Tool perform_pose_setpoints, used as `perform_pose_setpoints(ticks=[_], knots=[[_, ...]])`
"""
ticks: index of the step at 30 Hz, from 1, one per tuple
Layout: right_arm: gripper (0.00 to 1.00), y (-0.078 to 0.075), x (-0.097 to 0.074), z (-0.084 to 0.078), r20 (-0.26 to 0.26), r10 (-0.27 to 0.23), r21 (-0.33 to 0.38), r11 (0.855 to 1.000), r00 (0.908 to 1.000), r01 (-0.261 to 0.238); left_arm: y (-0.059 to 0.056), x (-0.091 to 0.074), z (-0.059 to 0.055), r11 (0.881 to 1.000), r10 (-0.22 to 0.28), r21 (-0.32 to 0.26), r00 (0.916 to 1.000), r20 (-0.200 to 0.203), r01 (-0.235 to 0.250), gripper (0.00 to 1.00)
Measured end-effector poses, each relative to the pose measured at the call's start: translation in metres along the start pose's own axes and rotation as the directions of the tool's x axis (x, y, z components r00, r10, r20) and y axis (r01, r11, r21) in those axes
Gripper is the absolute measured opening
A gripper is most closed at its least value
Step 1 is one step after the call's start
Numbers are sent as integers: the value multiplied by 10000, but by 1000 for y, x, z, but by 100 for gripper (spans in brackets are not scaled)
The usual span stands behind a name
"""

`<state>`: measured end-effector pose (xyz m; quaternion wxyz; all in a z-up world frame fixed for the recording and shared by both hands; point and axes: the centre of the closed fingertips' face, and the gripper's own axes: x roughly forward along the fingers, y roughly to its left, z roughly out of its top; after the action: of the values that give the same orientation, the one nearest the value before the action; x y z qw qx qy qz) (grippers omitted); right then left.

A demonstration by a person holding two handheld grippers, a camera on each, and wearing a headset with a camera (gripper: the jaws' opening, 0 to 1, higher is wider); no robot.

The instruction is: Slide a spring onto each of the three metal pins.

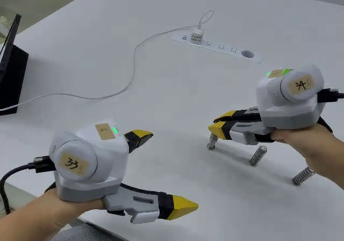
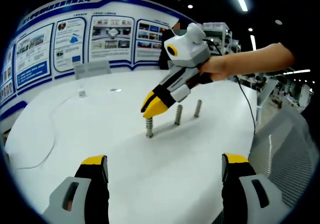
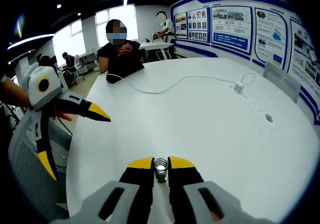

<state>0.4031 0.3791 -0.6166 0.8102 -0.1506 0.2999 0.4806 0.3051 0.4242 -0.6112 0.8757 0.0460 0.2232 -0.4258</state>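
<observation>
Three thin metal pins stand in a row on the white table (image 1: 161, 90), each with a coiled spring around it: a near one (image 1: 213, 140), a middle one (image 1: 258, 155) and a far one (image 1: 302, 176). My right gripper (image 1: 219, 123) hovers right over the near pin, and in the right gripper view its yellow tips (image 3: 160, 163) are shut on the top of that spring (image 3: 160, 171). From the left gripper view, the right gripper (image 2: 149, 109) sits directly above that pin (image 2: 149, 129). My left gripper (image 1: 164, 171) stands open and holds nothing, well to the left of the pins.
A white power strip (image 1: 217, 44) with a plug (image 1: 196, 35) and a long cable lies at the back of the table. A black screen (image 1: 11, 63) stands at the left edge. A person (image 3: 120, 54) sits across the table. A mesh chair (image 2: 285, 149) is beside it.
</observation>
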Motion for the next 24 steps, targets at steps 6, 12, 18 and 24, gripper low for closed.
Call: perform_pose_setpoints(ticks=[6,12,18,24], knots=[[11,-3,5,-11,-243,-122,-135,9998,9996,119,1,0,-1,10000,48,-66,10000,-14,-48,96],[11,-5,7,-15,-238,-166,98,9998,9996,169,1,0,-2,10000,46,-60,10000,-80,-47,96],[11,-4,12,-17,-280,-157,61,9999,9995,159,1,0,-3,9999,47,-91,9999,-124,-48,96],[11,-3,13,-17,-306,-126,-36,9999,9995,125,1,1,-4,10000,9,-76,9999,-170,-10,96]])
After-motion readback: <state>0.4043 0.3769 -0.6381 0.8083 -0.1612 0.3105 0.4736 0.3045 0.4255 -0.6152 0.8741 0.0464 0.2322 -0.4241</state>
